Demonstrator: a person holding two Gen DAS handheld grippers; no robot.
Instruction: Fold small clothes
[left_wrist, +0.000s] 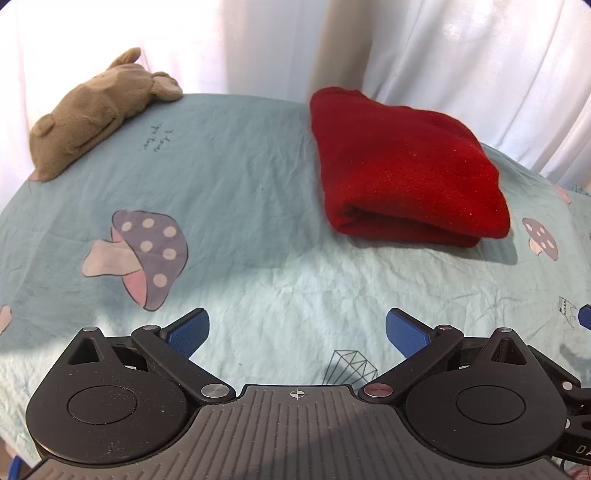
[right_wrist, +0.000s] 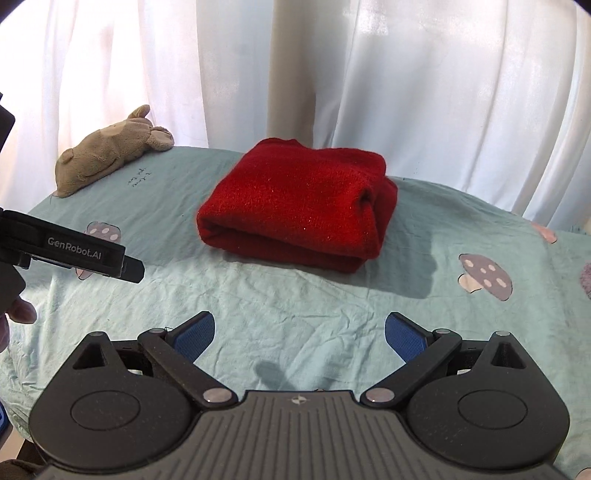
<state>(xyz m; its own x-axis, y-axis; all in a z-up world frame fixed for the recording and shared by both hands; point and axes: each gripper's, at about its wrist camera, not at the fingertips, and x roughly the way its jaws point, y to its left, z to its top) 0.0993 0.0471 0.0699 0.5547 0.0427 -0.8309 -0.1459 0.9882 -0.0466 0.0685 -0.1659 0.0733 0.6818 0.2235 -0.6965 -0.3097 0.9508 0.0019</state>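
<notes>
Red garment (right_wrist: 295, 206) lies folded into a thick bundle on the far middle of the teal mushroom-print sheet (right_wrist: 295, 295), folded edge facing near, well apart from both grippers. Left gripper (left_wrist: 297, 332) and right gripper (right_wrist: 299, 332) both hover above the near sheet with blue pads (left_wrist: 188, 332) spread wide, holding nothing; the left one's black body also shows at the left edge of the right view, with a fingertip under it. Tan plush toy (left_wrist: 96, 110) lies far left by the white curtain (right_wrist: 443, 92).
</notes>
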